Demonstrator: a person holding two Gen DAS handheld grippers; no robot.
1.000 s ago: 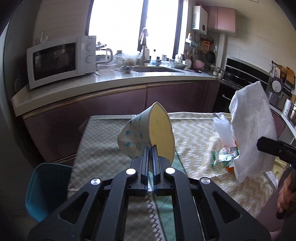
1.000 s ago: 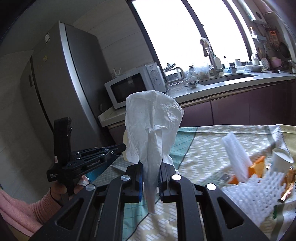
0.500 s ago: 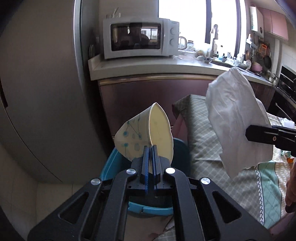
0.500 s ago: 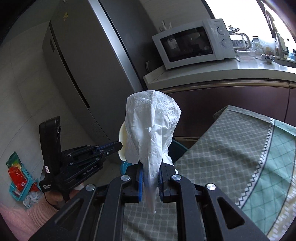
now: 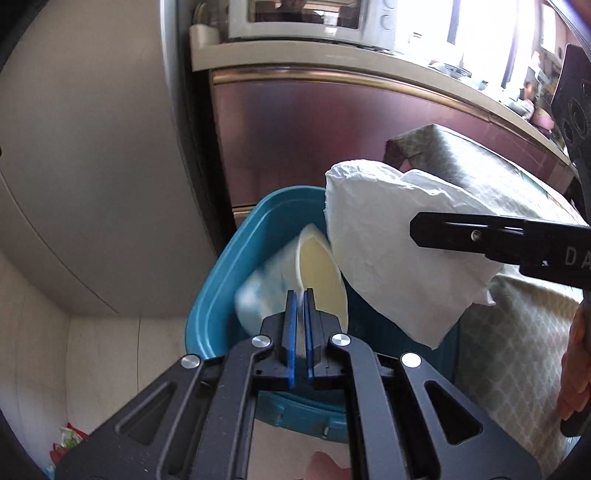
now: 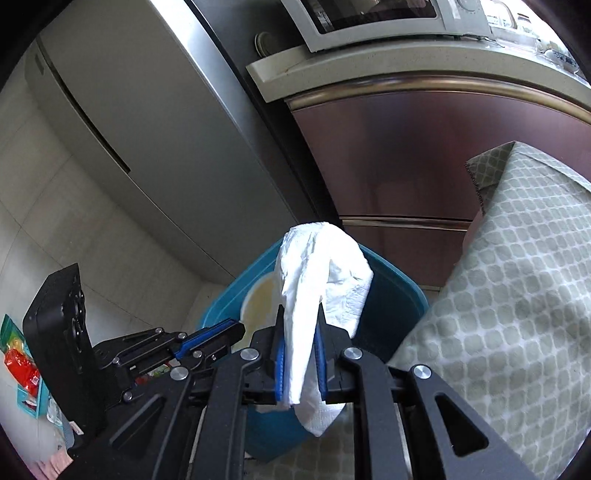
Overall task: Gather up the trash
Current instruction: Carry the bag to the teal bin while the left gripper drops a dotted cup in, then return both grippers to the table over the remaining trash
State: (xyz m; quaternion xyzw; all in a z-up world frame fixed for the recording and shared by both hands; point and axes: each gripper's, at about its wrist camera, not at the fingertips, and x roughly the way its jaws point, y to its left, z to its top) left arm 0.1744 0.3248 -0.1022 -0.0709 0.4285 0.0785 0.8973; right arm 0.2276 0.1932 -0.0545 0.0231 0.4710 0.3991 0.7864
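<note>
kitchen floor bin [image 5: 207,314]; right claw [image 5: 417,229] lettered "da".

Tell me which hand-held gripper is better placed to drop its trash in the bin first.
Left. Its hand-held gripper holds the cup right over the bin; the tissue in the right one hangs nearer the bin's table-side rim.

A home kitchen: a white microwave oven [image 6: 369,18] sits on a pale stone tabletop [image 6: 388,62] over glossy maroon cabinet fronts [image 6: 424,155]. Beside them stands a tall grey steel refrigerator [image 6: 155,122], and a table draped in a green-patterned cloth [image 6: 517,277] fills the right.
</note>
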